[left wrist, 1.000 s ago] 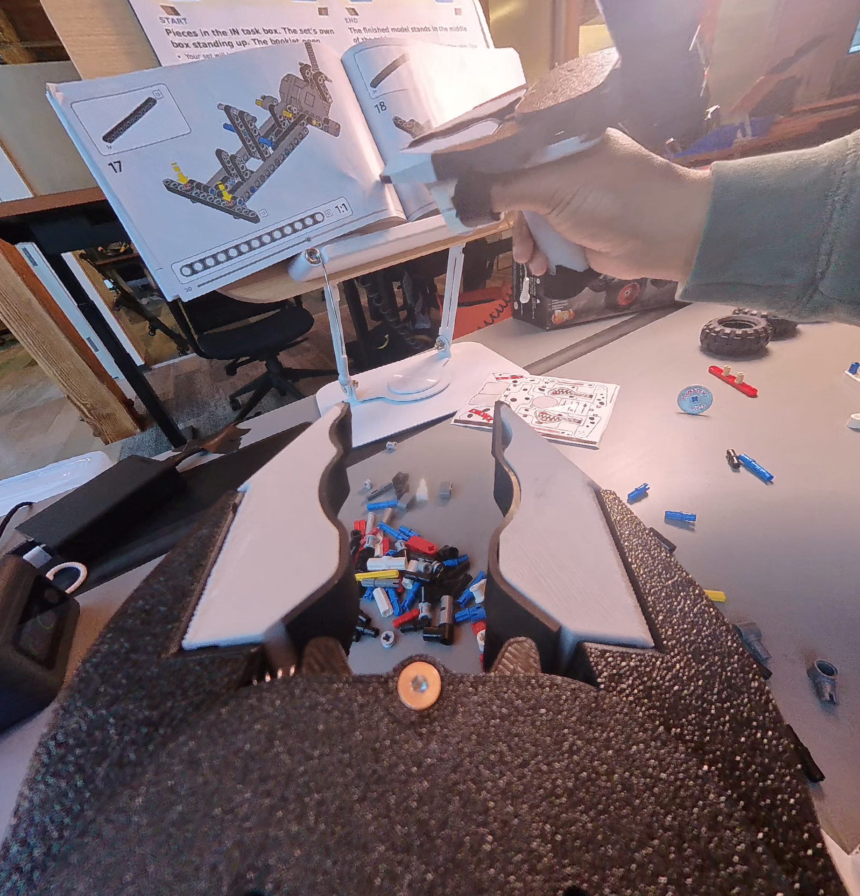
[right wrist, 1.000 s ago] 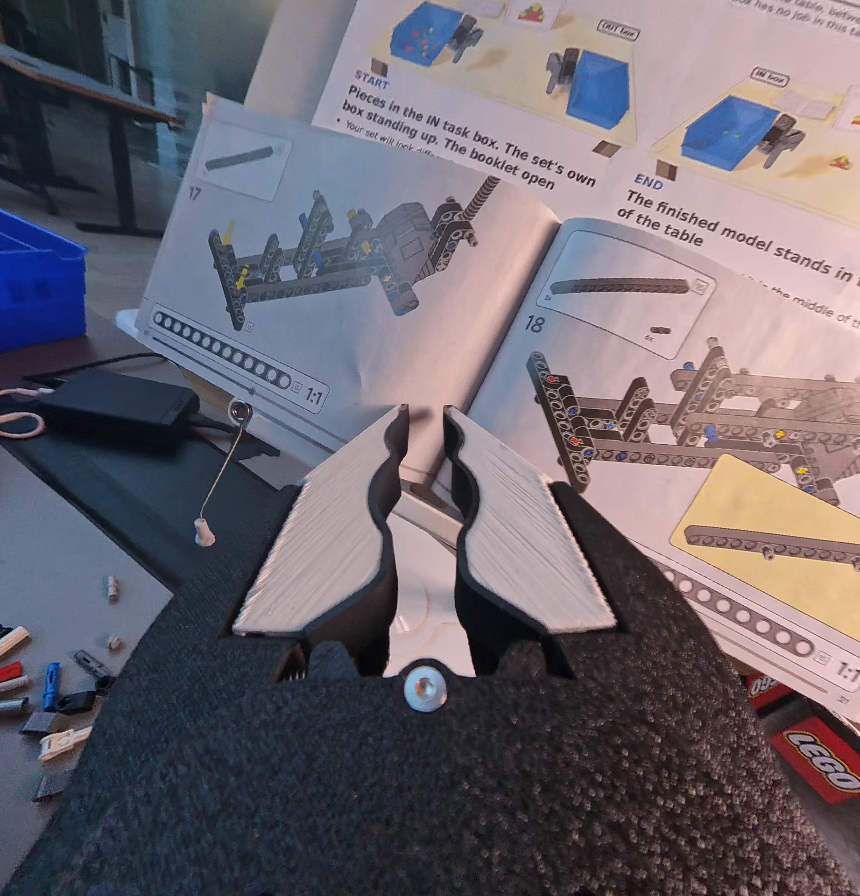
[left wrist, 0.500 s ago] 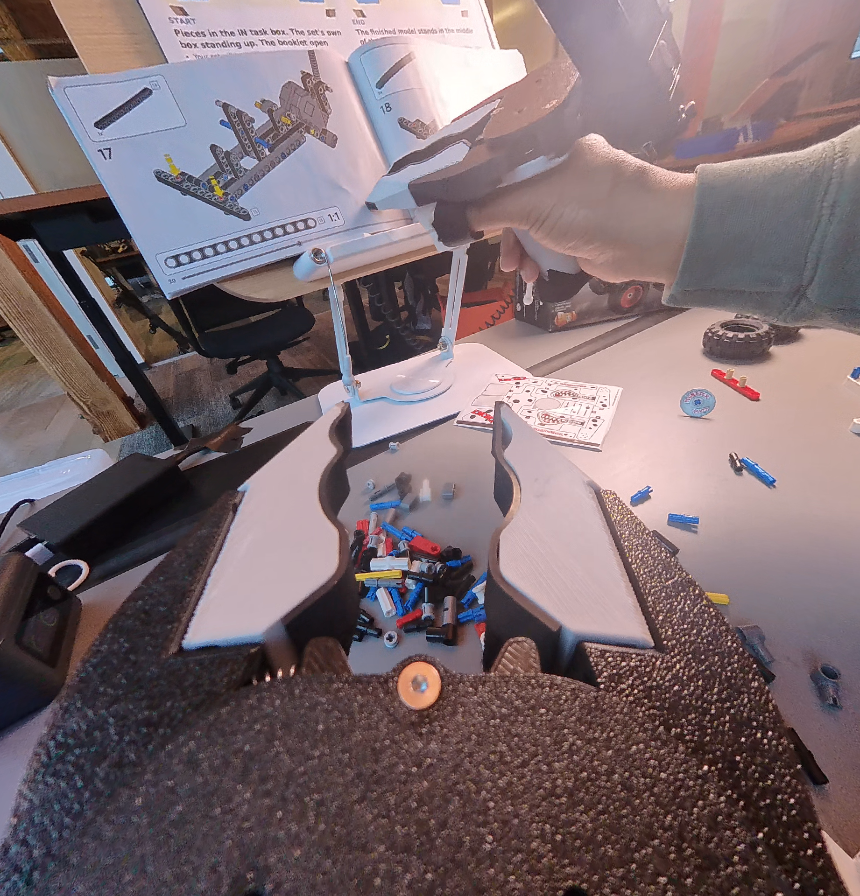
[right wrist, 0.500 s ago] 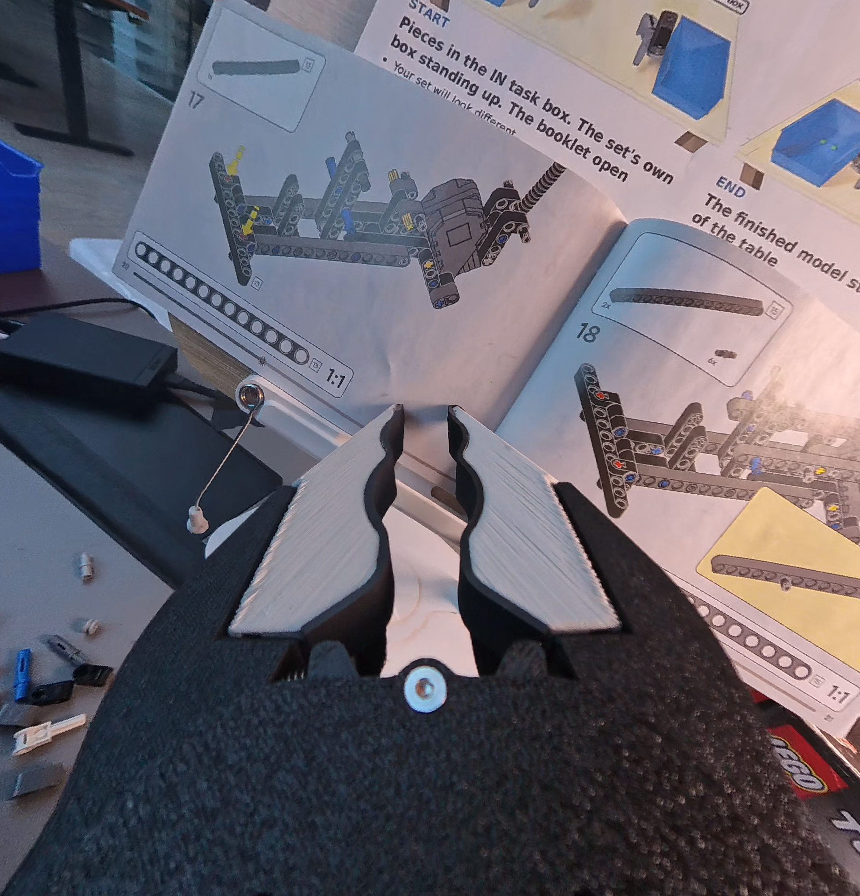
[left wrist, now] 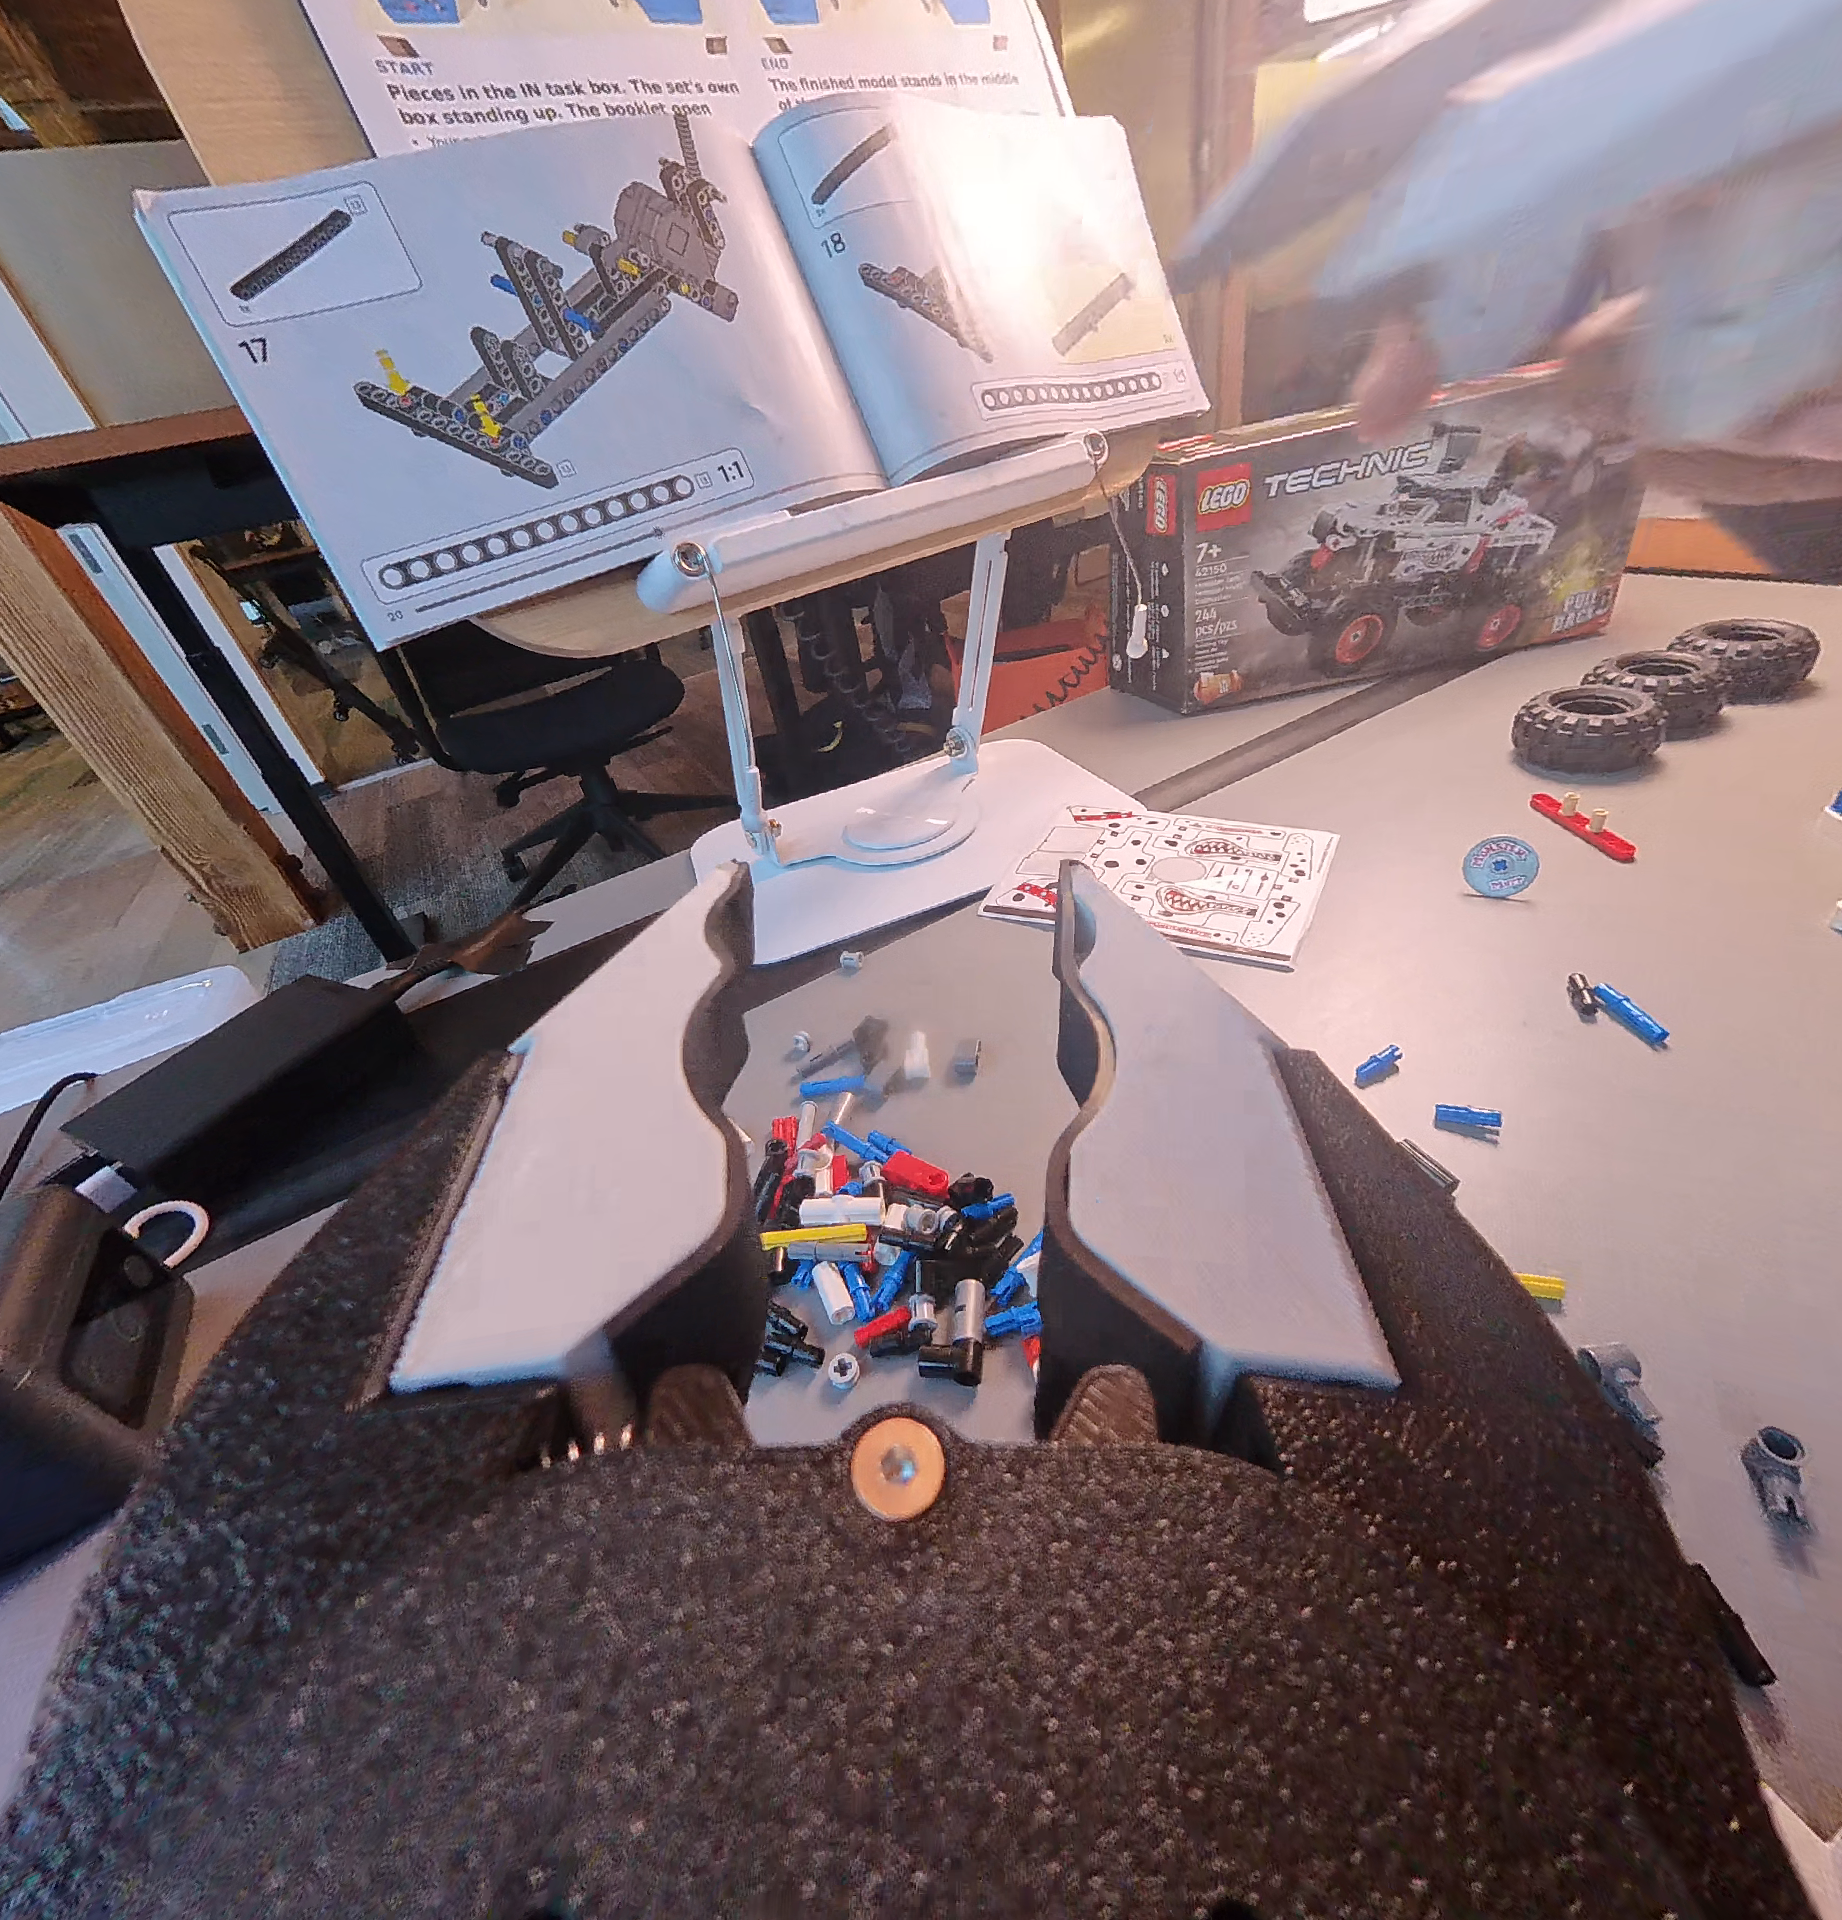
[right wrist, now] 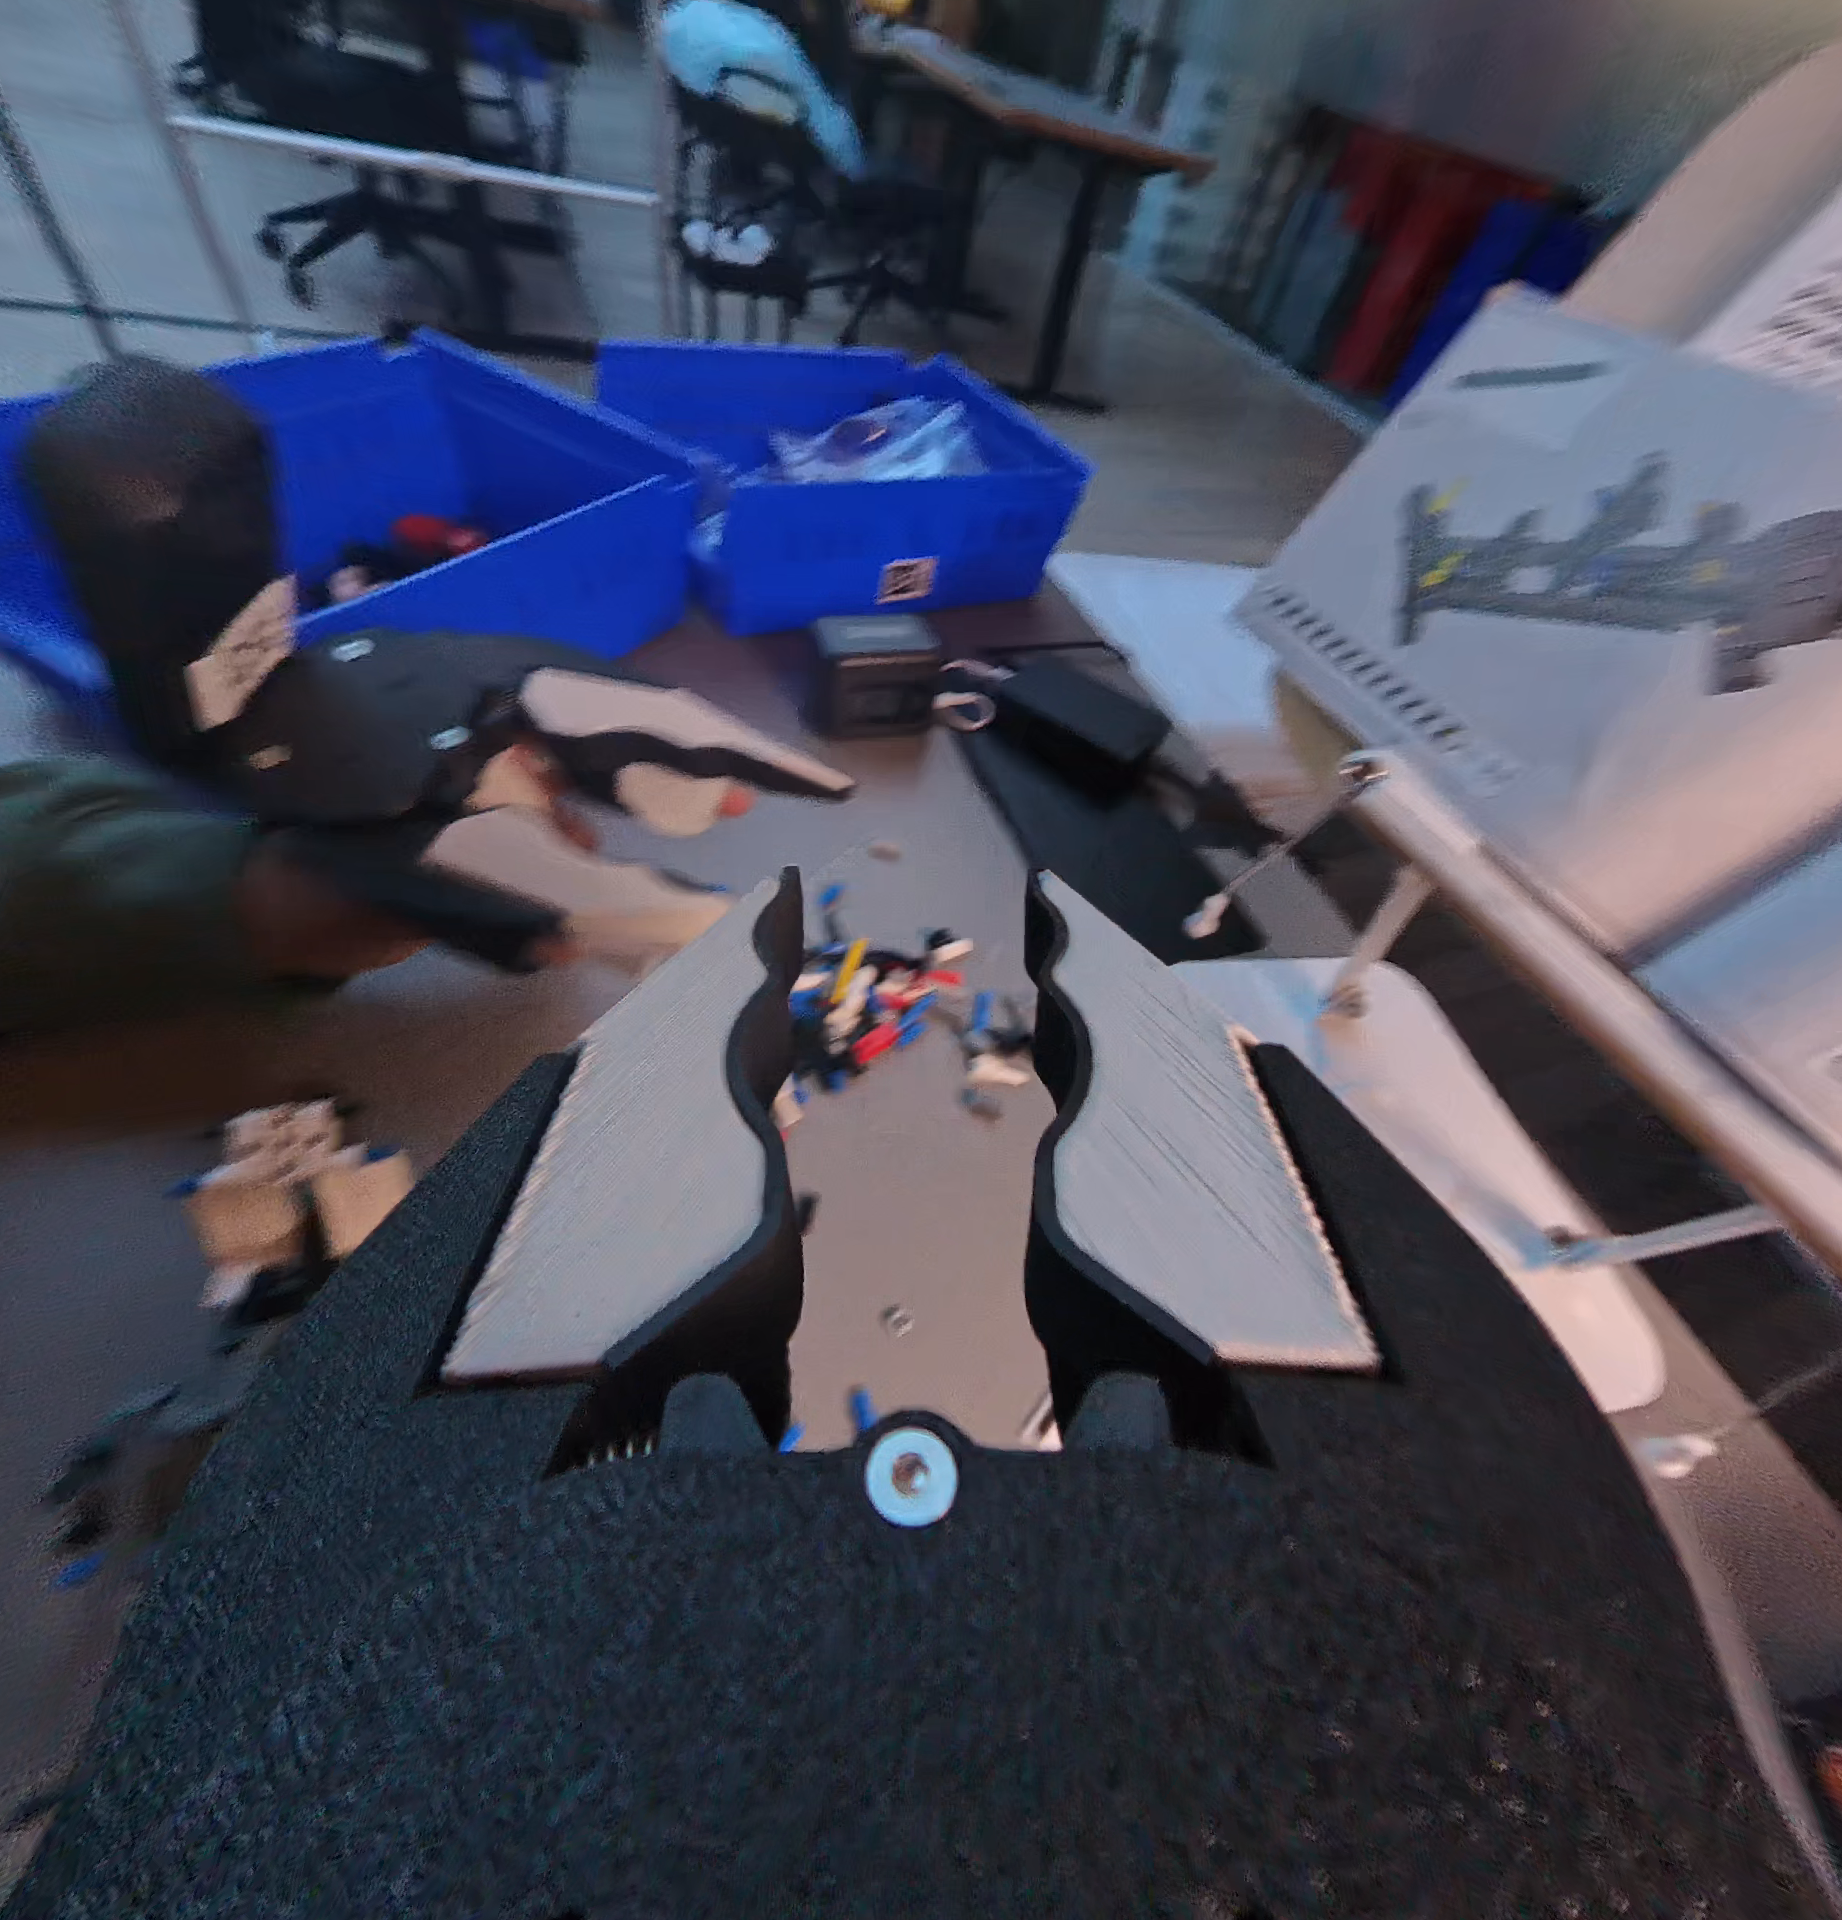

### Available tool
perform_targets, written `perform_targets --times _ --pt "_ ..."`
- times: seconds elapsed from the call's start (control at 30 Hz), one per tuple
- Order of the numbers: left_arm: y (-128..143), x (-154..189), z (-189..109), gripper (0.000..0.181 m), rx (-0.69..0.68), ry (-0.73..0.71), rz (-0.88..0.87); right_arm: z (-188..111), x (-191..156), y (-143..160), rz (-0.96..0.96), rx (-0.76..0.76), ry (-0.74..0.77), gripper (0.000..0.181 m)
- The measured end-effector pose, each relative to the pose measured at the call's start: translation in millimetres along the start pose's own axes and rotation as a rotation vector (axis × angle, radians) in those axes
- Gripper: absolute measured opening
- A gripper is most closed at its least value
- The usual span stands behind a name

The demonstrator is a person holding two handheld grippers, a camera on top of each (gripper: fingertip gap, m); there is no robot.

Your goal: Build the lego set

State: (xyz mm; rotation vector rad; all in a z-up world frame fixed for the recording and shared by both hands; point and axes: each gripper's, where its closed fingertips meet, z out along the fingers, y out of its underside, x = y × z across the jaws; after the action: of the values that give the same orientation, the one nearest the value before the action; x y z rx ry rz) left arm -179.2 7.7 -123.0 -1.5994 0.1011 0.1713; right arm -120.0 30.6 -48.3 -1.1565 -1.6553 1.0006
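Over on the left, the left gripper [left wrist: 901, 914] hovers spread and empty above the pile of small pins and connectors [left wrist: 886, 1236], which lies straight ahead between its jaws on the grey worktop [left wrist: 1519, 1195]. Glossy plastic bits, mixed colours, no common axis. Further right, the right gripper [right wrist: 909, 904], also spread and empty, points at that pile from farther off.

Bare worktop [left wrist: 1519, 1195] lies right of the small-parts pile [left wrist: 886, 1236]; behind the pile, the book stand [left wrist: 865, 831] and three tyres [left wrist: 1665, 686] block passage.
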Motion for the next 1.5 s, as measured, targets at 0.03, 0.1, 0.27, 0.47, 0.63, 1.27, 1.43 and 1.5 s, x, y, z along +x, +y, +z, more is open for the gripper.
perform_targets --times 0.03,0.1,0.27,0.47,0.63,1.27,1.43,1.5 --pt "0.4 0.5 0.3 0.058 -0.002 0.001 0.003 -9.1 -31.5 11.1 -0.001 -0.052 -0.087 0.046" --pt "1.0 1.1 0.4 0.058 -0.005 0.001 0.008 -27.3 -88.4 44.6 -0.035 -0.188 -0.22 0.056" --pt "0.2 4.1 0.7 0.058 -0.009 0.008 0.024 -53.0 -171.7 133.4 -0.17 -0.488 -0.314 0.072" --pt "-5.6 4.7 -4.0 0.057 -0.001 0.001 0.043 -45.0 -173.6 164.8 -0.261 -0.565 -0.223 0.049" --pt "-8.8 2.5 -6.6 0.057 0.005 -0.005 0.048 -51.0 -173.3 162.5 -0.239 -0.541 -0.331 0.039" --pt "1.0 1.5 -2.8 0.056 -0.019 -0.002 0.045 -50.9 -181.0 131.1 -0.208 -0.358 -0.438 0.059" --pt "2.9 0.3 -2.0 0.056 -0.02 -0.004 0.035 -55.4 -109.5 75.2 -0.08 -0.108 -0.257 0.06" --pt "4.1 0.5 -1.2 0.056 -0.022 -0.002 0.03 -54.1 -47.9 60.9 -0.064 -0.041 -0.038 0.051"
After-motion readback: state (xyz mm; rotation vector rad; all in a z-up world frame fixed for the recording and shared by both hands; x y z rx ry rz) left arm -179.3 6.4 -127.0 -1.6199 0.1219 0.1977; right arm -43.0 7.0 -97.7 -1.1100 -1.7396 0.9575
